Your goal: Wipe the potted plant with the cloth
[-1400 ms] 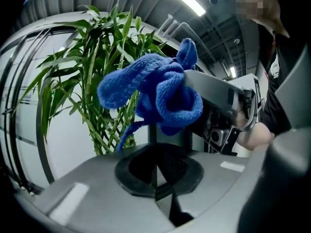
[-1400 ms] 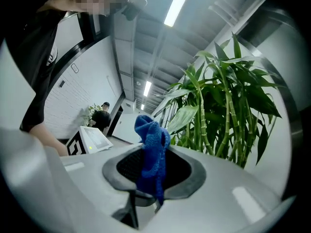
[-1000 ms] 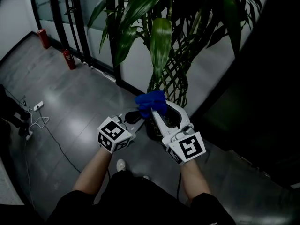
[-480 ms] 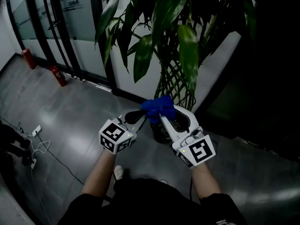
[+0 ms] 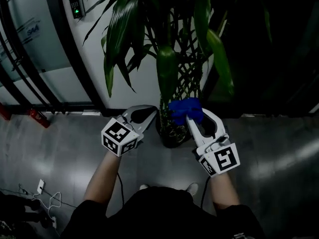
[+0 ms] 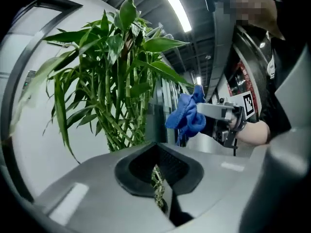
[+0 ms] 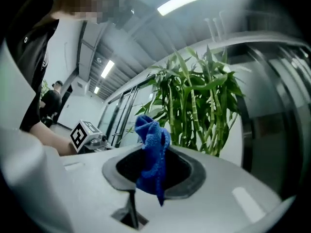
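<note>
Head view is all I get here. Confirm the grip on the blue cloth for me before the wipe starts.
Observer: The right gripper view shows the right hand-held gripper shut on the blue cloth. A bunch of it stands above the jaws and a tail hangs below.
Operator: Now report the other one.
Observer: In the left gripper view the left hand-held gripper has its jaws together with nothing gripped. A bit of the potted plant shows through the slit.
Operator: Say whether the cloth is on the plant yet.
Observer: From the left gripper view the cloth hangs to the right of the stalks, off them. I cannot tell whether one leaf tip touches its top.
</note>
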### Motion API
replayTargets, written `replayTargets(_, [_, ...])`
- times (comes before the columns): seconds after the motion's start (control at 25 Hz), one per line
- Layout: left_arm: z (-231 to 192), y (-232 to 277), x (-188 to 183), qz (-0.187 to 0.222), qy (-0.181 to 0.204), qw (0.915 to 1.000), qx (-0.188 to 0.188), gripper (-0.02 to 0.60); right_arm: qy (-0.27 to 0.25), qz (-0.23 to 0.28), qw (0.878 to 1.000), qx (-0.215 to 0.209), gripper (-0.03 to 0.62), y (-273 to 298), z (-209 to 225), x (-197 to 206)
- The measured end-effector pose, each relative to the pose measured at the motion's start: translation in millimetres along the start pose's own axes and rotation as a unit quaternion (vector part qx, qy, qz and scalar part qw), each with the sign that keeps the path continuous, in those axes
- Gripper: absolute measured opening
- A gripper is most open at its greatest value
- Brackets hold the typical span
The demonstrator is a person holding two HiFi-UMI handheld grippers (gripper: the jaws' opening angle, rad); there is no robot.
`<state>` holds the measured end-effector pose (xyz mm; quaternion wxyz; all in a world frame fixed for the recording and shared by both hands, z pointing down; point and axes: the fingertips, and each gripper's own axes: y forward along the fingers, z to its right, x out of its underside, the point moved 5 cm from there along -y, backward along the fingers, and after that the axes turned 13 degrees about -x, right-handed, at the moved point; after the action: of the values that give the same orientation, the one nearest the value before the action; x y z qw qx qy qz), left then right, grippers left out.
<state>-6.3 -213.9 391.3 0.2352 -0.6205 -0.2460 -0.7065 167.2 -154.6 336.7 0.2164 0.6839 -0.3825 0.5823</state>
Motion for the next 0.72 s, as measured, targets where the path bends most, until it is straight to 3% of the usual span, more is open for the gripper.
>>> replayTargets(0.2, [-3, 26, -15, 0.008, 0.007, 0.9988, 0.048, 0.006, -0.071, 0.022, 0.996, 0.055, 0.104, -6, 6, -54])
replayTargets(0.32, [0, 39, -30, 0.013, 0.015, 0.9981, 0.057, 0.008, -0.087, 0.056, 0.992, 0.071, 0.104, -6, 14, -88])
replayTargets(0.52, [0, 52, -53, 0.035, -0.001, 0.9978, 0.056, 0.007, -0.092, 0.113, 0.987, 0.062, 0.104, 7, 22, -125])
replayTargets(0.72, [-12, 53, -68, 0.041, 0.013, 0.9985, 0.035, 0.008, -0.096, 0.151, 0.983, 0.032, 0.104, 33, 21, -143])
